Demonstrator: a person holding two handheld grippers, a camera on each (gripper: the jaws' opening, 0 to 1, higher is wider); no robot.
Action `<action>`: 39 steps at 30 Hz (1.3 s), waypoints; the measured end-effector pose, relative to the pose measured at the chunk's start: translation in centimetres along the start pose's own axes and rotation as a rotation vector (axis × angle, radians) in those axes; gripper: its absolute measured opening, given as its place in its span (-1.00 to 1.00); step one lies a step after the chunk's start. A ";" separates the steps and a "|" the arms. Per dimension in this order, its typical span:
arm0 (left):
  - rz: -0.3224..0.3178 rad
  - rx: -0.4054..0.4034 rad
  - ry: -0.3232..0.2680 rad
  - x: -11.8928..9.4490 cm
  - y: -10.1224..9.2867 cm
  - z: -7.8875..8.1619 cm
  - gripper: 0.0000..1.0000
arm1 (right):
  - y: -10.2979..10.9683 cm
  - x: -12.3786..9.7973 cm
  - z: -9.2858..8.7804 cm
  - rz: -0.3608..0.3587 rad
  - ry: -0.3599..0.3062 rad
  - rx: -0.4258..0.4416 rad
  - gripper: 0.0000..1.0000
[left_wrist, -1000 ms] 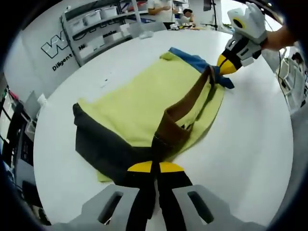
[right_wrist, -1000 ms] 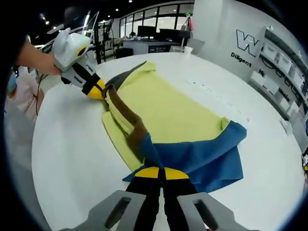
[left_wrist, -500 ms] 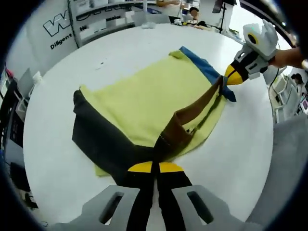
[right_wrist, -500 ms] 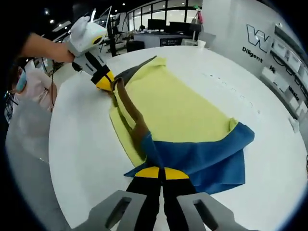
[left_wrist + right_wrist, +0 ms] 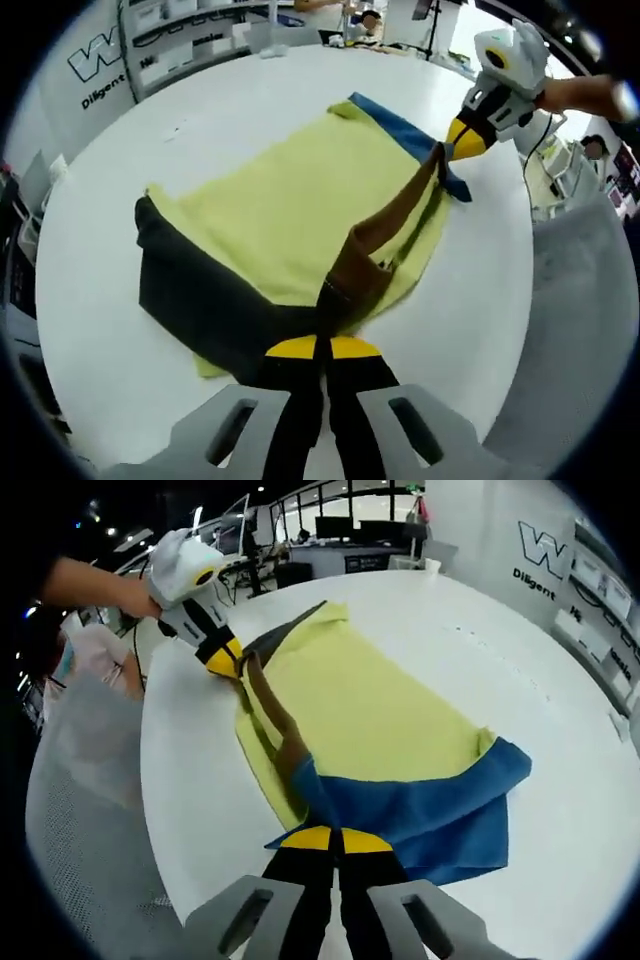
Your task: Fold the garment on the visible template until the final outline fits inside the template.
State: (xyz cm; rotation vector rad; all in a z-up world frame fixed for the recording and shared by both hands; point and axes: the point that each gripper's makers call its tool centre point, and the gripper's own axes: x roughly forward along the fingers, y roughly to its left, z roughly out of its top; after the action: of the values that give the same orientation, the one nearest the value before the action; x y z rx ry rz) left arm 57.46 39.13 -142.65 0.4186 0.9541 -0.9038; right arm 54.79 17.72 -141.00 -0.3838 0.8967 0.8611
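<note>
Two grippers pinch one garment between them. The left gripper [image 5: 317, 347] has its jaws closed on the dark end of the garment [image 5: 290, 215], and the right gripper [image 5: 333, 838] is clamped on the blue end, so each holds an opposite end of a raised brown strip [image 5: 385, 225]. The yellow body lies spread flat on the white round table [image 5: 200, 120], beyond and beside both sets of jaws.

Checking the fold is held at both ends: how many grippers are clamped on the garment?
2. The left gripper is shut on the garment's dark end; the right gripper is shut on its blue end.
</note>
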 end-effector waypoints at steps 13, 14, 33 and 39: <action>-0.047 0.032 -0.020 -1.4 -3.2 -1.0 -0.94 | 3.1 -1.6 -1.7 0.041 0.004 0.041 -1.00; -0.050 0.035 -0.022 -1.6 -3.4 -1.1 -0.94 | 3.2 -1.7 -1.8 0.042 0.005 0.042 -1.00; -0.095 0.048 -0.027 -3.8 -6.4 -3.5 -0.94 | 6.9 -3.0 -2.6 0.066 -0.012 0.064 -1.00; -0.117 0.050 -0.029 -4.6 -7.4 -4.1 -0.94 | 7.7 -3.4 -2.8 0.071 -0.007 0.074 -1.00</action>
State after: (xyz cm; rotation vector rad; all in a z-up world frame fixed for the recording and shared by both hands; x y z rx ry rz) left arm 48.09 39.79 -140.48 0.3945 0.9380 -1.0392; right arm 46.11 19.08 -139.50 -0.2853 0.9374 0.8914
